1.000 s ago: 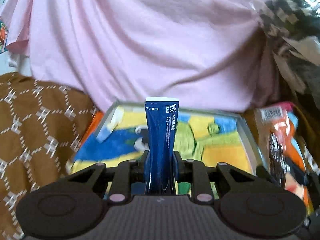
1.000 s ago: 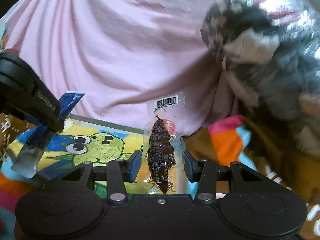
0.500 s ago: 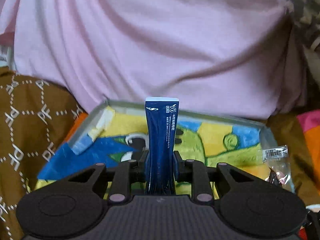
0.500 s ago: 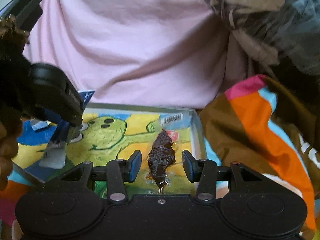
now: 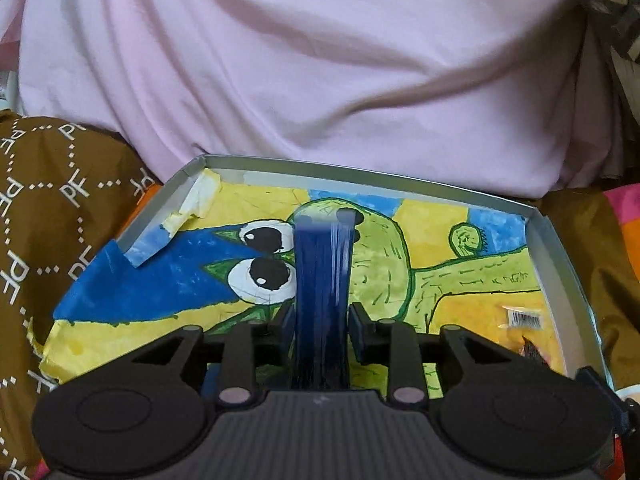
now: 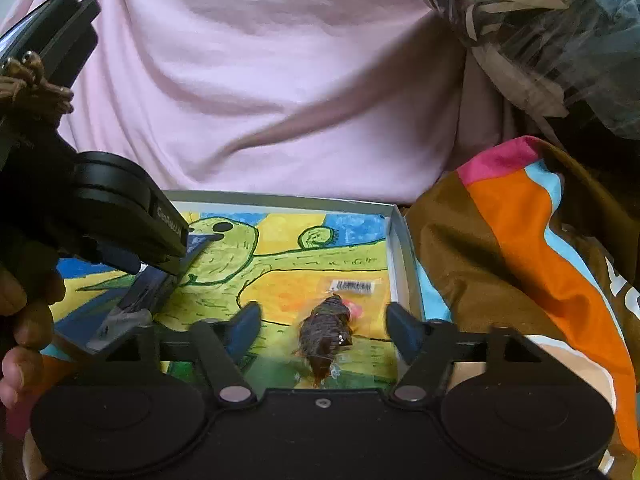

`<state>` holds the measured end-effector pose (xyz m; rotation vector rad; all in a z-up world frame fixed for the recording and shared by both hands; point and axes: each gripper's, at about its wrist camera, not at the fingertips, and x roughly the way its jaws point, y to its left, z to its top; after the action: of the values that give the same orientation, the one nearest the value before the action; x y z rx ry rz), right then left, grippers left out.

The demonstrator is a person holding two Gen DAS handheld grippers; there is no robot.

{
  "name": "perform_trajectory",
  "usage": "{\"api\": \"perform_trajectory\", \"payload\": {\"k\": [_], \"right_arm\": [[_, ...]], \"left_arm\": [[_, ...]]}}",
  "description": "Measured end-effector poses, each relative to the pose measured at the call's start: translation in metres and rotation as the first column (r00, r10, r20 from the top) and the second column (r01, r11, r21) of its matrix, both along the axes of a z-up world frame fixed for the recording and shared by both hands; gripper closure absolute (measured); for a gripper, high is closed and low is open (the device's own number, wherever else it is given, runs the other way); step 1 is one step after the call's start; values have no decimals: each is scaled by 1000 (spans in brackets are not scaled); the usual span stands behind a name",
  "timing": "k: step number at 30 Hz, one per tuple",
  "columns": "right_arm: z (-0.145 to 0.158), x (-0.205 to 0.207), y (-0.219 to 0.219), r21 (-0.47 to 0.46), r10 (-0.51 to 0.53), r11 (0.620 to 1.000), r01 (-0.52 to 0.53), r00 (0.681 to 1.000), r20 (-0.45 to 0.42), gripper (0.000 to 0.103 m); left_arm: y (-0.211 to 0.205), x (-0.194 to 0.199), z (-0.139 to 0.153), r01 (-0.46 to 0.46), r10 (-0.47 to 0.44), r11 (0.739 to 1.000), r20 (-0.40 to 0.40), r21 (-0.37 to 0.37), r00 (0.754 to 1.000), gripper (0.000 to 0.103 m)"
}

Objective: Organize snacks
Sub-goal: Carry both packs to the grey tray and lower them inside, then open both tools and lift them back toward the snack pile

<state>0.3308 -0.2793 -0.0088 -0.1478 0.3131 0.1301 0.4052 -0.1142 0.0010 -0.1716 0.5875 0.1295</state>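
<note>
2 snacks are being released into the tray [image 6: 394,236]. Right gripper [image 6: 322,320] jaws, just opened wide, straddle the dried-meat packet [image 6: 326,334] lying inside. Left gripper [image 5: 320,320] jaws, just loosened, flank the blue stick [image 5: 320,280]; withdrawal is judged next.

— Where do my two cameras sit?
— Both ride low and close over the tray [image 5: 560,256], facing the pink cloth [image 5: 320,60]. I see the tray's painted floor and the clear snack packet [image 6: 326,332] in both views.
</note>
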Motion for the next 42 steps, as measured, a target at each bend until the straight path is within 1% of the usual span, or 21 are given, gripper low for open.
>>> {"api": "perform_trajectory", "payload": {"k": [2, 3, 4, 6, 7, 8, 9, 10, 15, 20, 26, 33, 36, 38, 42], "right_arm": [[2, -2, -1, 8, -5, 1000, 5, 1000, 5, 20], [4, -3, -1, 11, -7, 1000, 7, 1000, 4, 19], [6, -5, -1, 16, -7, 1000, 7, 1000, 5, 16], [11, -11, 0, 23, -12, 1000, 12, 1000, 20, 6], [13, -13, 0, 21, -27, 999, 26, 999, 35, 1], [15, -17, 0, 17, -37, 999, 36, 998, 53, 1], [18, -19, 0, 15, -40, 999, 39, 998, 56, 1], [21, -20, -1, 18, -38, 999, 37, 998, 54, 1], [35, -30, -10, 55, -62, 997, 59, 996, 59, 1], [54, -46, -19, 60, -64, 996, 59, 994, 86, 1], [75, -71, -27, 62, -66, 996, 59, 993, 103, 1], [91, -108, -26, 71, -54, 996, 46, 992, 112, 1], [95, -124, -27, 85, -54, 995, 45, 993, 105, 1], [97, -135, -28, 101, -71, 993, 60, 992, 102, 1], [98, -159, -30, 101, -63, 994, 52, 993, 105, 1]], "left_arm": [[3, -2, 1, -3, 3, 1000, 0, -20, 1000, 53], [4, -4, 2, -11, 11, 1000, 4, -29, 1000, 49], [6, -6, 3, -19, 19, 999, 9, -35, 1000, 46], [11, -13, 5, -35, 36, 998, 13, -53, 999, 42], [13, -16, 6, -42, 43, 997, 14, -62, 999, 38], [16, -20, 8, -54, 55, 996, 11, -70, 998, 31], [19, -25, 9, -64, 65, 995, 18, -74, 998, 27], [22, -30, 11, -74, 76, 994, 26, -75, 997, 21], [33, -50, 24, -85, 89, 994, 58, -65, 994, 14], [37, -72, 39, -96, 100, 994, 95, -46, 990, 2], [35, -99, 57, -76, 77, 997, 117, -13, 990, 0], [35, -138, 73, -58, 58, 998, 134, -10, 989, 0], [37, -157, 77, -63, 62, 998, 149, -1, 987, 0], [38, -171, 81, -80, 78, 997, 175, 4, 982, 0], [43, -199, 83, -102, 103, 995, 212, -18, 972, 0]]}}
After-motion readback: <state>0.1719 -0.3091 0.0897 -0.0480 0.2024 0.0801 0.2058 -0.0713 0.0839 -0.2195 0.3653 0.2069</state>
